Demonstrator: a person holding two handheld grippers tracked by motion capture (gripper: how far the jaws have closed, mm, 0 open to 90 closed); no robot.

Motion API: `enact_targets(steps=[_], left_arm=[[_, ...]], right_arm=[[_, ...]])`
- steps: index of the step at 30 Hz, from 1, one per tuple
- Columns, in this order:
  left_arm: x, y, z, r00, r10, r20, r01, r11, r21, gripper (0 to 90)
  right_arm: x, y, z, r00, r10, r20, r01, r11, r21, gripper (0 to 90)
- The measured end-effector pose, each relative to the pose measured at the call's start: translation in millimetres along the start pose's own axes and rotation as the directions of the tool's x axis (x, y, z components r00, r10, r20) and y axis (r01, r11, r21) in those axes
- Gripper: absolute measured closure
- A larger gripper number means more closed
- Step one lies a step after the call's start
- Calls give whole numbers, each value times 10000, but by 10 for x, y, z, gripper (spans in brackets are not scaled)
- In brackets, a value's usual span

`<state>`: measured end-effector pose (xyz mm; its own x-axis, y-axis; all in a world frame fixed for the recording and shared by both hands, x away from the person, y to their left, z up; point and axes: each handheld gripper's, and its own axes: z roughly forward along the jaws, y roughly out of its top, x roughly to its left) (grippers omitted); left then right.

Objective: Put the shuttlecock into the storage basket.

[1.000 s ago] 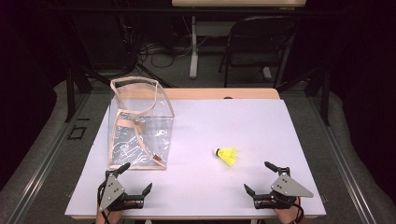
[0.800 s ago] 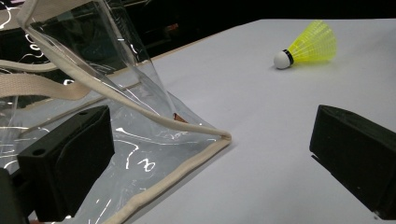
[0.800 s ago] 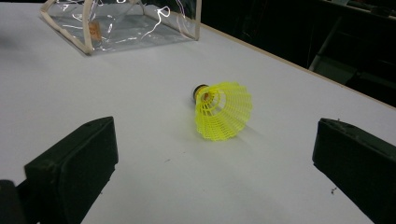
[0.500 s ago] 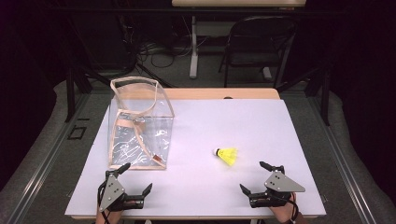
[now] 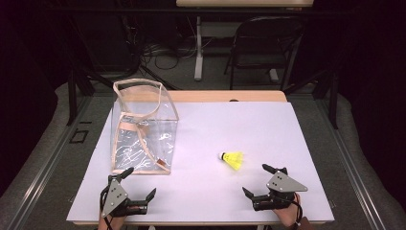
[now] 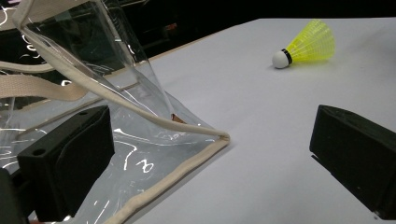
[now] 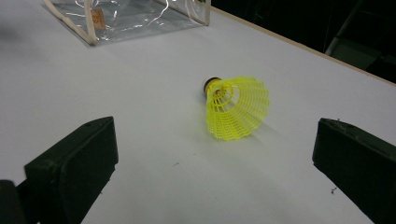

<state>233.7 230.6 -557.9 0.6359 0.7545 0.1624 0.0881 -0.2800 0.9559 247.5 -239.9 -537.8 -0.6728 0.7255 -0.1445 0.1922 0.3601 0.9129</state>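
Note:
A yellow shuttlecock lies on its side on the white table, white cork to the left; it also appears as the shuttlecock in both gripper views. My right gripper stands open just right of and nearer than it, jaws wide apart, with the shuttlecock ahead between them. A clear bag with beige trim stands upright at the left. My left gripper is open at the bag's near corner, one jaw in front of the clear plastic.
The table's near edge runs just behind both grippers. A wooden strip borders the far side. Beyond it stand a folding chair and a table leg on a dark floor with cables.
My right gripper has moved left and forward, closer to the shuttlecock. The left gripper, bag and shuttlecock have stayed put.

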Motion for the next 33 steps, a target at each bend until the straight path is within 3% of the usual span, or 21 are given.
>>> enact_targets(steps=[33], left_arm=[[4,0,3,10000,47,-10,-47,10000,48,0]], right_arm=[[-27,167,218,9993,133,-337,-111,9979,635,0]])
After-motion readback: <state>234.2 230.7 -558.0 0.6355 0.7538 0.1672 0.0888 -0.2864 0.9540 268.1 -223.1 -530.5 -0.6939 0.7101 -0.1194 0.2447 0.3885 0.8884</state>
